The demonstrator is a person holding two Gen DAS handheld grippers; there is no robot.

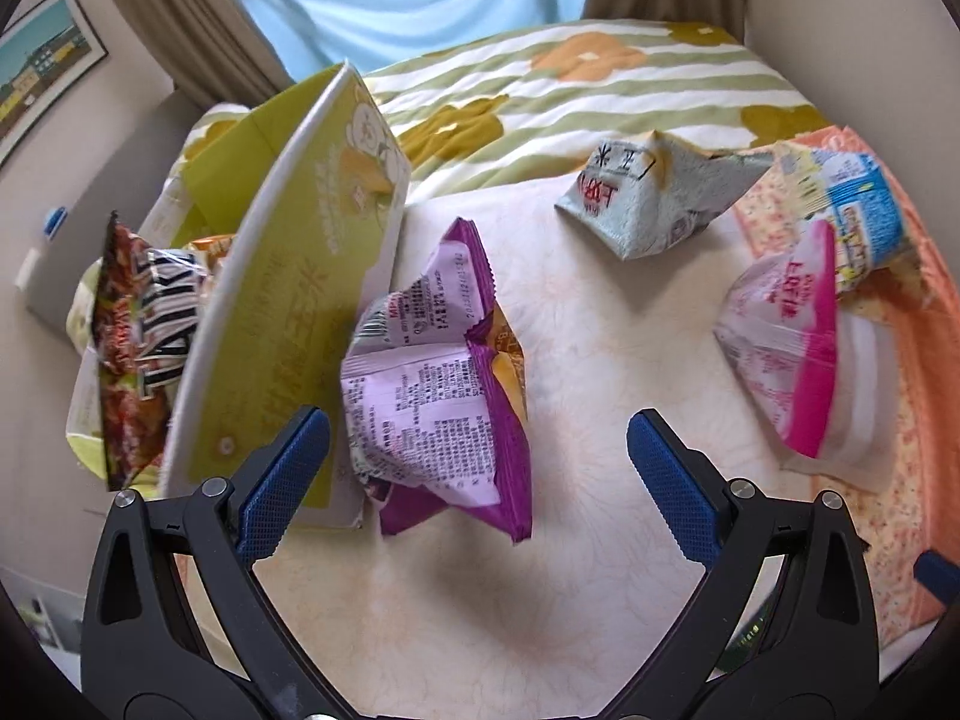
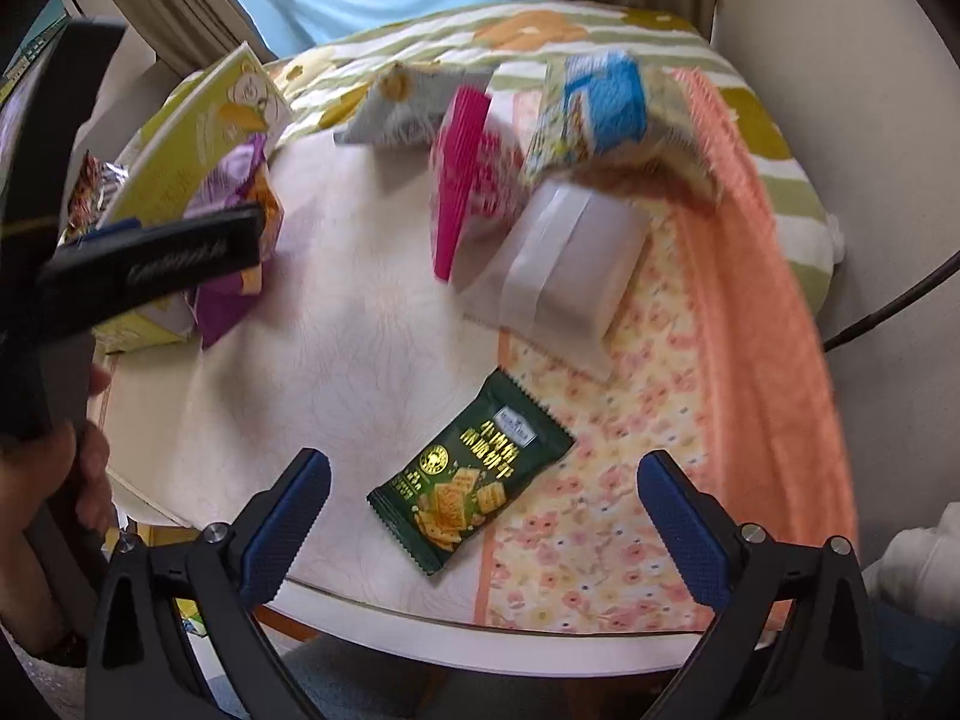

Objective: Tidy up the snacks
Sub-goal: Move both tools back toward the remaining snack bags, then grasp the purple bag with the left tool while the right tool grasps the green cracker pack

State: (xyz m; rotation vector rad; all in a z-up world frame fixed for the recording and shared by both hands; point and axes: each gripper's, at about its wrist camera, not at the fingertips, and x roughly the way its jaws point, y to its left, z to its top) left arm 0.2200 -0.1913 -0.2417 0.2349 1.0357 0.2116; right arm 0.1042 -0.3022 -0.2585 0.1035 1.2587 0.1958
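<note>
Left gripper [image 1: 477, 462] jaws wide apart, empty, hovering over table [image 1: 576, 360]. Purple snack bag [image 1: 438, 384] just ahead between the fingers, leaning against green box [image 1: 288, 276]. Inside the box: red-black snack bag [image 1: 141, 336]. Grey-blue packet [image 1: 642, 198] beyond the purple bag, well apart. Pink packet [image 1: 786, 330] far right of the purple bag, resting on white packet [image 1: 864, 402]; blue packet [image 1: 858, 210] behind it on orange floral cloth [image 1: 912, 480].

Right gripper [image 2: 483, 516] also spread open, holding nothing. Dark green cracker packet [image 2: 471, 474] flat between its fingers, straddling the cloth edge, well apart from the box.
</note>
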